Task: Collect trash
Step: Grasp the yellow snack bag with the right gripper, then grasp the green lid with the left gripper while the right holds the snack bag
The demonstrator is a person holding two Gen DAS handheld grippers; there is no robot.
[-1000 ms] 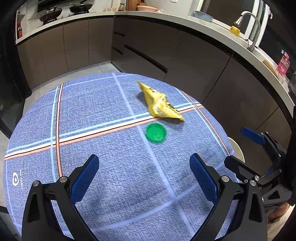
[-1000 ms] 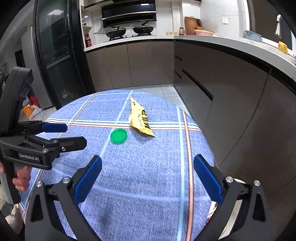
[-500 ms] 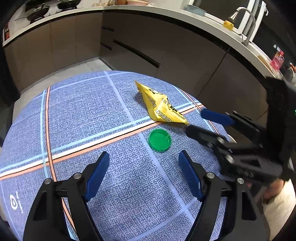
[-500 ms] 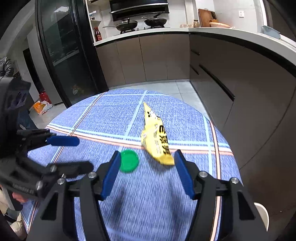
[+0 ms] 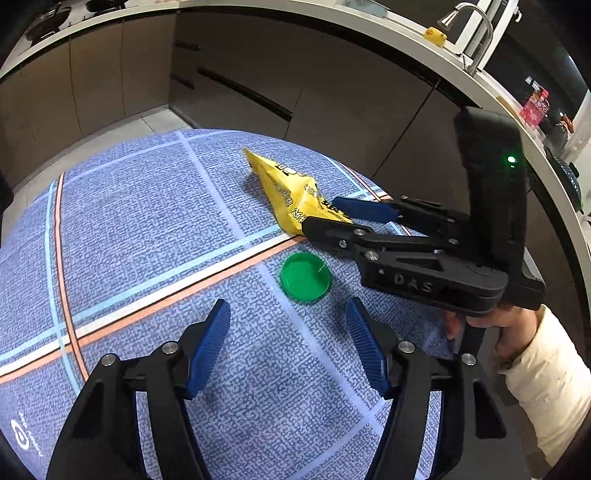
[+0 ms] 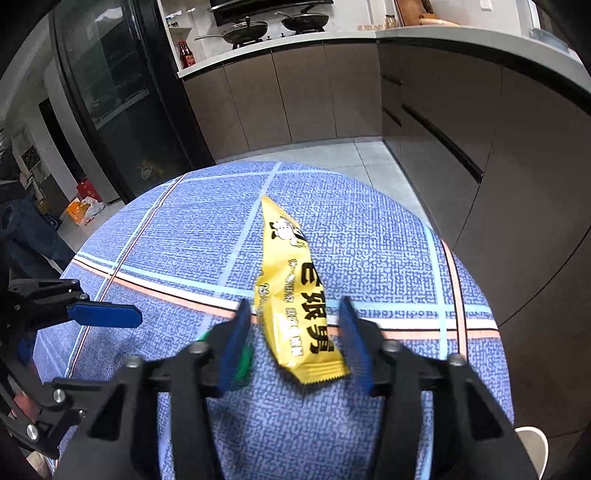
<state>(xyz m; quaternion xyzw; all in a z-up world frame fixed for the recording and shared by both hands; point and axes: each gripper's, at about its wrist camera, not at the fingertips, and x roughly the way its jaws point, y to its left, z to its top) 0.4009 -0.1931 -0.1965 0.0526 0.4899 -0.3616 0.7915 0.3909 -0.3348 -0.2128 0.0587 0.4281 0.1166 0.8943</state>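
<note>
A yellow snack wrapper (image 6: 295, 295) lies on the round table with the blue checked cloth (image 6: 388, 251). My right gripper (image 6: 295, 328) is open, its blue pads on either side of the wrapper's near end, not closed on it. In the left wrist view the wrapper (image 5: 284, 192) lies beyond a green round lid (image 5: 305, 277), and the right gripper (image 5: 325, 214) reaches in from the right. My left gripper (image 5: 290, 339) is open and empty, just short of the lid. The lid (image 6: 242, 363) is mostly hidden behind the right gripper's left finger.
Dark kitchen cabinets (image 6: 332, 92) curve around behind the table, with a sink tap (image 5: 472, 33) on the counter. A white round object (image 6: 532, 446) stands on the floor beside the table's right edge. A tall black fridge (image 6: 122, 110) stands at the left.
Both grippers have moved forward over the table and narrowed. The right one now straddles the wrapper's near end; the left one has closed in on the green lid.
</note>
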